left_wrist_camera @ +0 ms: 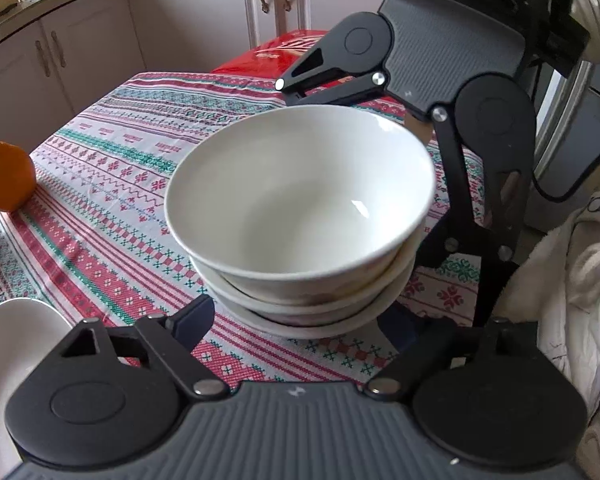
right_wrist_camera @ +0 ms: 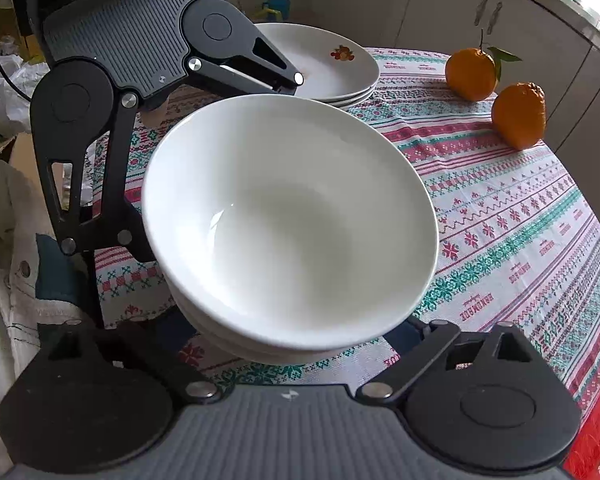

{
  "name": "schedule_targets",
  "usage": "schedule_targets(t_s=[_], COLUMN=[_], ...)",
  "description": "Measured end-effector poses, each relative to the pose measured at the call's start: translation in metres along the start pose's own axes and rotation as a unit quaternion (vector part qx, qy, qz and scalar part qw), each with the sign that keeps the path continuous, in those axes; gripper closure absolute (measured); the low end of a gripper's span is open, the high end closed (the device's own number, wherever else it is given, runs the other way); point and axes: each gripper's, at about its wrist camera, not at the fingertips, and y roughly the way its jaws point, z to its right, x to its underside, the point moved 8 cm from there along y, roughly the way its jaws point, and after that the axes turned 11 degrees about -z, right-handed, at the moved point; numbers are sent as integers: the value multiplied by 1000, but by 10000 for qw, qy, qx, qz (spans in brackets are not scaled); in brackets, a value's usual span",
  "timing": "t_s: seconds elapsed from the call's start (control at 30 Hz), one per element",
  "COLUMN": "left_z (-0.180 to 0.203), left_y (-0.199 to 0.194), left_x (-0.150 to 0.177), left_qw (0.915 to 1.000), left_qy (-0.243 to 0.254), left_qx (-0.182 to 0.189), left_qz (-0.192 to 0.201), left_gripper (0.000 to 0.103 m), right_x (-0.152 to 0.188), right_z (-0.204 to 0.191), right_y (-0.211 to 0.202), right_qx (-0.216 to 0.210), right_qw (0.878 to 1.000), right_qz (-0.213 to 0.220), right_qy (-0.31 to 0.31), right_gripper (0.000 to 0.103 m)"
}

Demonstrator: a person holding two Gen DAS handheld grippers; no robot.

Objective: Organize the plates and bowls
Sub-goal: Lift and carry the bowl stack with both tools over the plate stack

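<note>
Three white bowls (left_wrist_camera: 300, 192) sit nested in a stack on the patterned tablecloth (left_wrist_camera: 112, 200); the top bowl (right_wrist_camera: 292, 220) is empty. My left gripper (left_wrist_camera: 300, 320) straddles the foot of the stack from the near side. Its left pad (left_wrist_camera: 196, 320) stands just clear of the lowest bowl, and its right finger is hidden behind the stack. My right gripper (right_wrist_camera: 288, 332) straddles the stack from the opposite side, jaws wide, with its fingertips hidden under the bowls. Seen from the left wrist, its fingers (left_wrist_camera: 456, 184) flank the stack without visibly pressing on it.
A stack of white plates (right_wrist_camera: 332, 64) with a fruit print stands beyond the bowls, and one plate edge (left_wrist_camera: 12, 340) shows at lower left. Two oranges (right_wrist_camera: 470, 74) (right_wrist_camera: 518, 116) lie on the cloth. A red box (left_wrist_camera: 276, 56) sits past the table edge; white fabric (left_wrist_camera: 572, 280) hangs beside it.
</note>
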Motion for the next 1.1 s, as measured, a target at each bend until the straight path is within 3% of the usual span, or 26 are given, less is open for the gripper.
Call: schedule_targets(t_s=[0.33,1.1], left_z=[-3,-6], left_y=[1,-2], left_x=[-1,-4], left_qw=[9997,9992], left_qy=[-31,-3], left_qx=[260,402], left_qz=[-28,-81], left_gripper=[25,25], right_x=[-6,-7], right_z=[2,4], right_y=[-1,-8], right_qx=[-269,-350], right_qw=[9996,9994], right_qz=[-80,-46], right_qy=[-97,-22], right_gripper=[11,10])
